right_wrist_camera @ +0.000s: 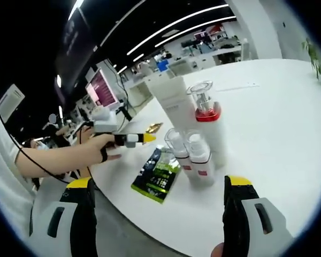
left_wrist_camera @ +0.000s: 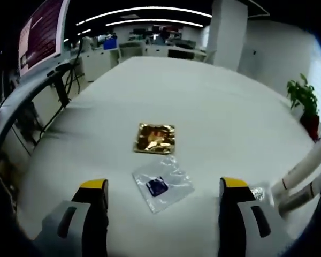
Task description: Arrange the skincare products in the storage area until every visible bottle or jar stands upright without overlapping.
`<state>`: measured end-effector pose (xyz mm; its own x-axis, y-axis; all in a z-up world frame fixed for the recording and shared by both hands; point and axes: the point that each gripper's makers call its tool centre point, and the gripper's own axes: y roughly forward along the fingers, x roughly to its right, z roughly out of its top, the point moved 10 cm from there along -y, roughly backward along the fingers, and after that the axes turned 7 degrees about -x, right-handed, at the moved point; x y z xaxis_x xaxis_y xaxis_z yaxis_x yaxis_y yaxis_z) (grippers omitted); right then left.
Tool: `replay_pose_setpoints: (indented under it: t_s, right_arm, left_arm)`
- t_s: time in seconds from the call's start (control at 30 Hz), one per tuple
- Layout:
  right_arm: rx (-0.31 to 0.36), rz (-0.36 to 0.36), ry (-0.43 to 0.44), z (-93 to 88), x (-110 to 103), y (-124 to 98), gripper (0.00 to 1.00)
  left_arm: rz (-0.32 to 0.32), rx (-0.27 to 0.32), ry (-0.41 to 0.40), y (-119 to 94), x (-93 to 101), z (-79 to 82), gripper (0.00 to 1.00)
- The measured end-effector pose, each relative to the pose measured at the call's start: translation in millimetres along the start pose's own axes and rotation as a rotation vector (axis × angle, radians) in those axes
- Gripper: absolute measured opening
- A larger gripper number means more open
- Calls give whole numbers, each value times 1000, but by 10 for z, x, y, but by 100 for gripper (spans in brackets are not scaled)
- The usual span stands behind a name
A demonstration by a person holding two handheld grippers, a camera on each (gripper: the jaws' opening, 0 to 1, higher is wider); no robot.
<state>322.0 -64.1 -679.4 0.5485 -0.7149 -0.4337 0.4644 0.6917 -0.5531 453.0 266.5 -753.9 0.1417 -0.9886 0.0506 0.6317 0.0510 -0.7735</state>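
A cluster of white skincare bottles stands on the white table [right_wrist_camera: 278,128]: a tall white tube [right_wrist_camera: 174,99], a bottle with a clear cap and red ring [right_wrist_camera: 206,115], and two small clear-capped bottles [right_wrist_camera: 177,150] [right_wrist_camera: 199,156] in front. A green sachet [right_wrist_camera: 159,175] lies flat beside them. My right gripper [right_wrist_camera: 161,184] is open, short of the bottles, holding nothing. My left gripper [left_wrist_camera: 163,187] is open above a clear plastic bag [left_wrist_camera: 162,184] with a small blue item inside. A hand holds that left gripper [right_wrist_camera: 131,139] left of the bottles. White bottles [left_wrist_camera: 305,171] show at the right edge.
A gold foil packet [left_wrist_camera: 155,139] lies beyond the clear bag. A crumpled clear wrapper [left_wrist_camera: 259,191] sits near the bottles. A potted plant [left_wrist_camera: 305,99] stands past the table's right edge. Desks and monitors [left_wrist_camera: 43,32] fill the room behind.
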Motion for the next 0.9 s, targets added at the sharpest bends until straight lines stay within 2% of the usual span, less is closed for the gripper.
replay_pose_setpoints:
  t_s: [0.1,0.33,0.5,0.57,0.7,0.73,0.9]
  right_arm:
    - [-1,-1,7,-10,7,1,100]
    - [-3,-5,12,-15,6,2,100]
    - [-5,-4,16,-19,6,6,100]
    - [-7,-3,16,-19,6,9,100]
    - [-9,-1,16,-19,3,14,100]
    - [-10,-2,15,-20,2,15,100]
    - [-11,-5,13,-22,8,12,100]
  left_arm:
    - [33,-7,0,38,-6,5,74]
    - [37,-40,17,86,15,-63,69]
    - [36,-33,28,78,49,-79,66]
    - [29,-32,39,73,55,-79,62]
    - [15,-22,87,82,61,-83,43]
    - [11,-7,107,91,65,-66,43]
    - [2,-9,104,103,72,-63,39]
